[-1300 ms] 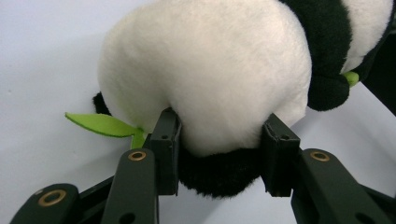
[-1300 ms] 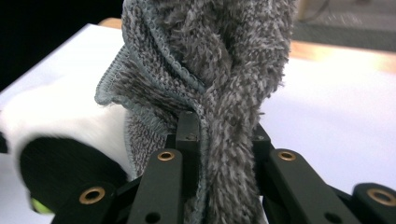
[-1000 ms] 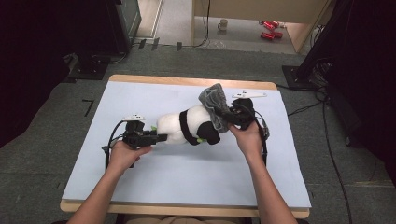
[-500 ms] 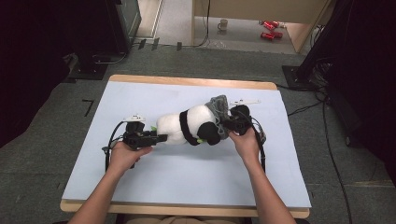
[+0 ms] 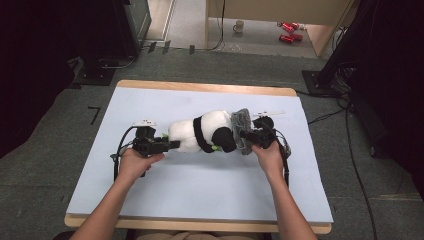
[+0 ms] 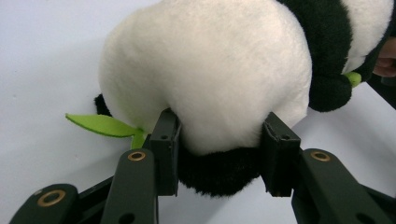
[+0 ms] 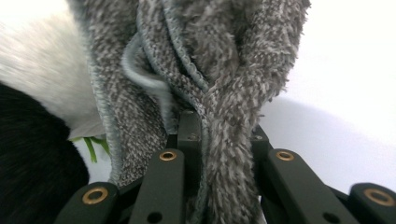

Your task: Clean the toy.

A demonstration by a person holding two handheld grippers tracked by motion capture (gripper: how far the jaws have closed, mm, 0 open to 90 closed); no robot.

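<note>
A toy panda (image 5: 205, 134) lies on its side in the middle of the pale blue tabletop (image 5: 200, 185). Far back on the floor stand a mug (image 5: 239, 25) and some red cans (image 5: 287, 32). The panda is fluffy, white with black bands, and has a little green leaf (image 6: 100, 125) by its bottom. The left claw (image 6: 219, 156) is clamped on the panda's round back end, with its jaws pressed into the fur. The right claw (image 7: 219, 140) is clamped on a fuzzy grey cloth (image 7: 205, 70) that touches the panda's head. From above, the cloth (image 5: 242, 129) looks small and bunched beside the right hand (image 5: 267, 155)
</note>
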